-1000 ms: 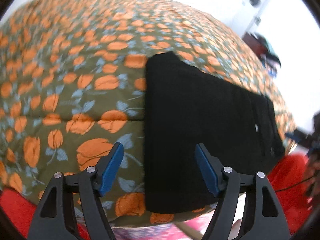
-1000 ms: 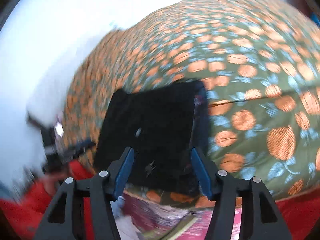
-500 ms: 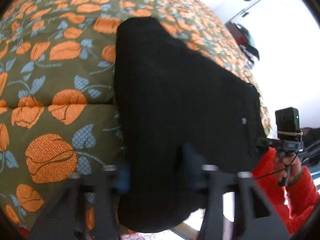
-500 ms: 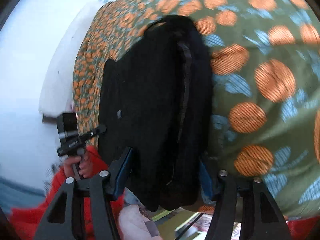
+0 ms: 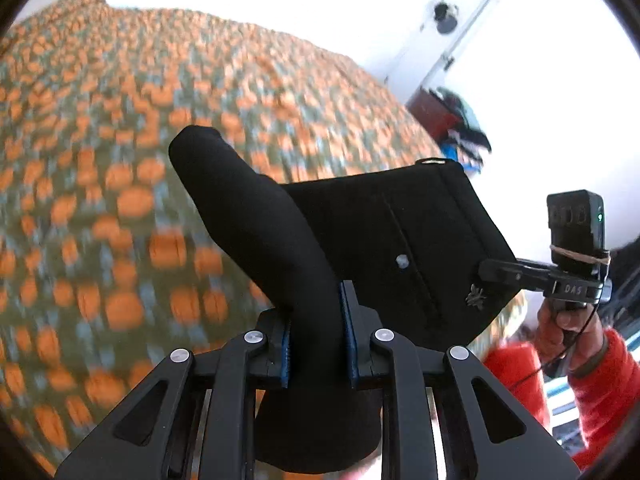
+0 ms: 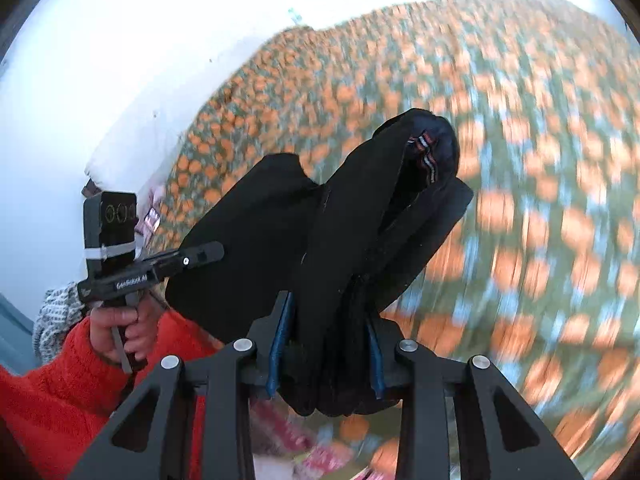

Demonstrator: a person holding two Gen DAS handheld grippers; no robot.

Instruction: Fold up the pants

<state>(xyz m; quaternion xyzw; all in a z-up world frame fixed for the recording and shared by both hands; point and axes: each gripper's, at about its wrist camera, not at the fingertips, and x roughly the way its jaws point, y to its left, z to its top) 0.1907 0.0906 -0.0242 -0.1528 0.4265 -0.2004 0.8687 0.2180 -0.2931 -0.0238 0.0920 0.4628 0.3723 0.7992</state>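
The folded black pants [image 5: 360, 240] hang in the air above the bed, held at two ends. My left gripper [image 5: 315, 340] is still closing, and its blue pads squeeze a rolled edge of the cloth. In the right wrist view the pants [image 6: 340, 232] bunch into thick folds, with a striped inner label showing near the top. There my right gripper [image 6: 326, 354] is closing too, pads pressed on that thick bundle. Each view also shows the other gripper at the pants' far side: the right one [image 5: 500, 270], the left one [image 6: 208, 256].
A bedspread with orange flowers on olive green [image 5: 120, 160] fills the background, blurred by motion. A person's hand in a red sleeve [image 5: 592, 364] holds the other gripper's handle. A white door and a dark heap of clothes [image 5: 460, 120] stand at the far right.
Both grippers went from open above the flat pants to closed on its near edge. They have lifted it off the bedspread, and the cloth now sags and bunches between them.
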